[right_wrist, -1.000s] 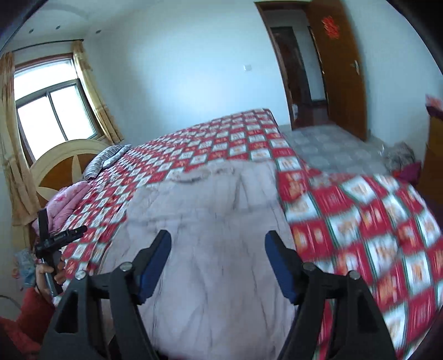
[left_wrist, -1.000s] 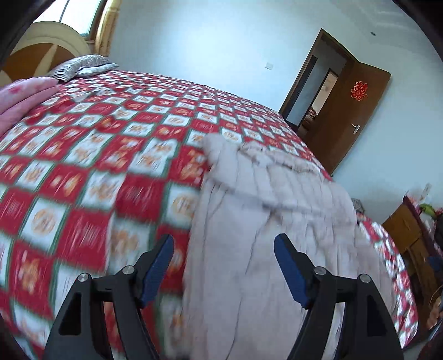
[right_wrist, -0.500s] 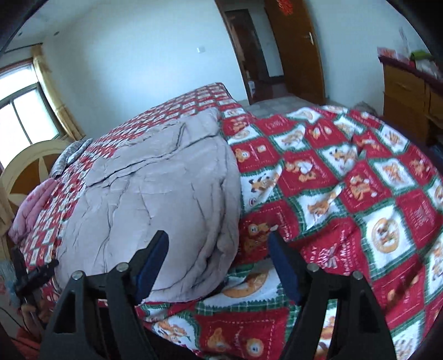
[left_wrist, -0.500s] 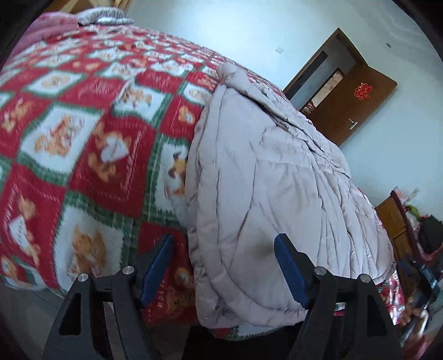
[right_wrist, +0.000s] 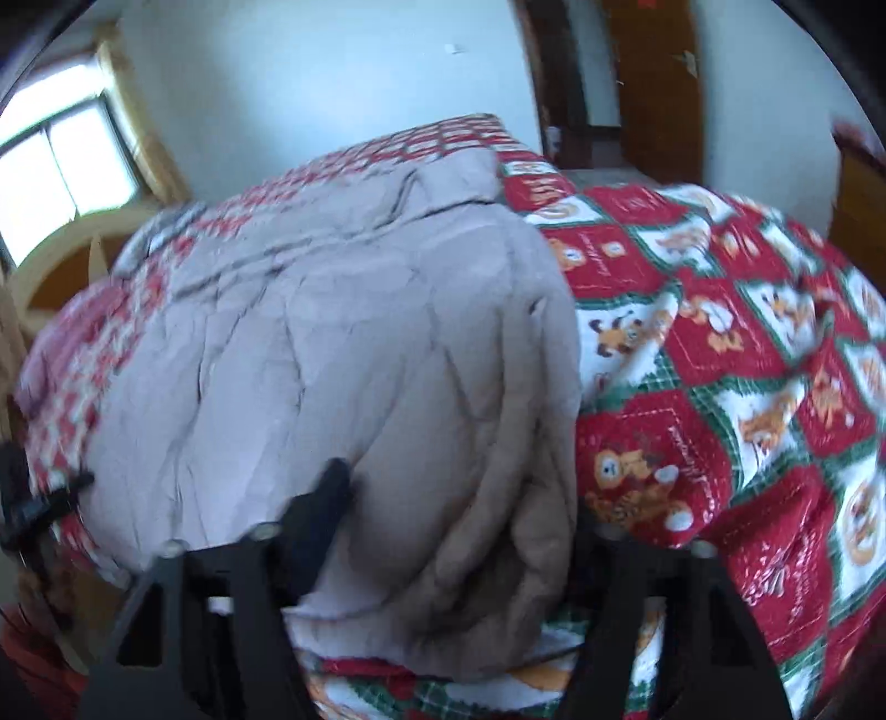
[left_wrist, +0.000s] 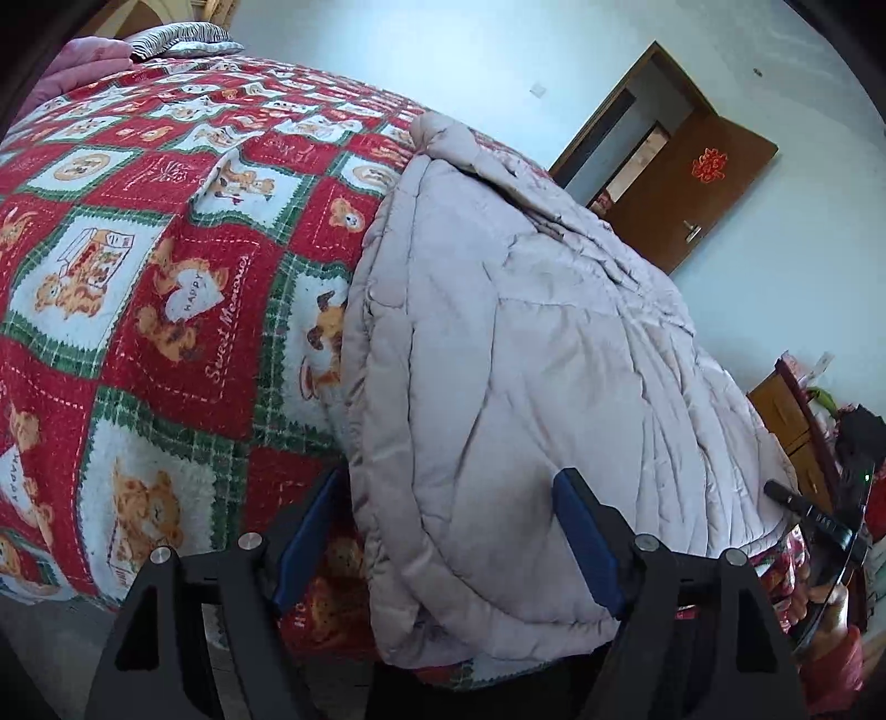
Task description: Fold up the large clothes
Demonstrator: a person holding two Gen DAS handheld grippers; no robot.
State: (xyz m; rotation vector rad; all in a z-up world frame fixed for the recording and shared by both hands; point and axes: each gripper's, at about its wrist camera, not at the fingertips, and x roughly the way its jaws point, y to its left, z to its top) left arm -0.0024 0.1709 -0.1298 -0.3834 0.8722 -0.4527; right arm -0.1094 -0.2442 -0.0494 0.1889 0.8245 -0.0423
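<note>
A pale grey padded coat lies spread on the bed, its hem hanging over the near edge. My left gripper straddles the hem's left corner. One blue pad sits beside the coat's edge and the other rests on top, with the jaws opening. In the blurred right wrist view my right gripper has the coat's right hem corner between its jaws, which are closing. Its left finger lies on the fabric. The coat hides its right finger.
A red, white and green teddy-bear blanket covers the bed. Pillows lie at its head, under a window. A brown door stands open beyond. A wooden cabinet is at the right. A red-sleeved hand holds the other gripper.
Both grippers have sunk from above the bed to its near edge. The coat's hem corners now lie between their jaws. The right jaws have narrowed slightly.
</note>
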